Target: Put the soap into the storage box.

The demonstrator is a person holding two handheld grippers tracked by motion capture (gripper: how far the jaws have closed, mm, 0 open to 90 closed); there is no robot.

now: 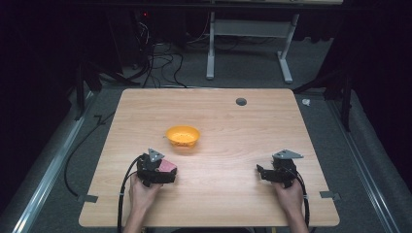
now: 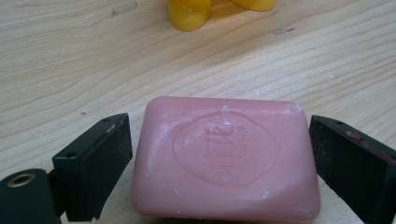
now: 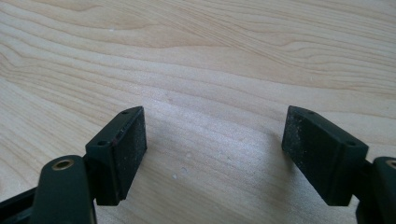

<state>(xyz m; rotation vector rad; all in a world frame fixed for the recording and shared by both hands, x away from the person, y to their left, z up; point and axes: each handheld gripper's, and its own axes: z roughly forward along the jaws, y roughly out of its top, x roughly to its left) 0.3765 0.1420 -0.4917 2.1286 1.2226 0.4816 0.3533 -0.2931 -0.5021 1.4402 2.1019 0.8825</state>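
Note:
A pink bar of soap (image 2: pixel 224 158) with a stamped oval mark lies flat on the wooden table (image 1: pixel 228 194), also seen as the soap (image 1: pixel 168 165) at front left. My left gripper (image 2: pixel 219 154) is open, one jaw close beside each short end of the bar. In the high view the left gripper (image 1: pixel 170 170) points right, held by a hand. An orange-yellow bowl (image 1: pixel 182 136) stands just beyond it, near the table's middle; part of the bowl (image 2: pixel 189 11) appears past the soap. My right gripper (image 1: pixel 260 171) is open at front right over bare wood, and the right gripper (image 3: pixel 215 144) holds nothing.
A dark round grommet (image 1: pixel 241 101) sits near the table's far edge. Cables (image 1: pixel 160 63) and a white desk frame (image 1: pixel 250 43) stand on the floor behind the table. Bare wood lies between the two grippers.

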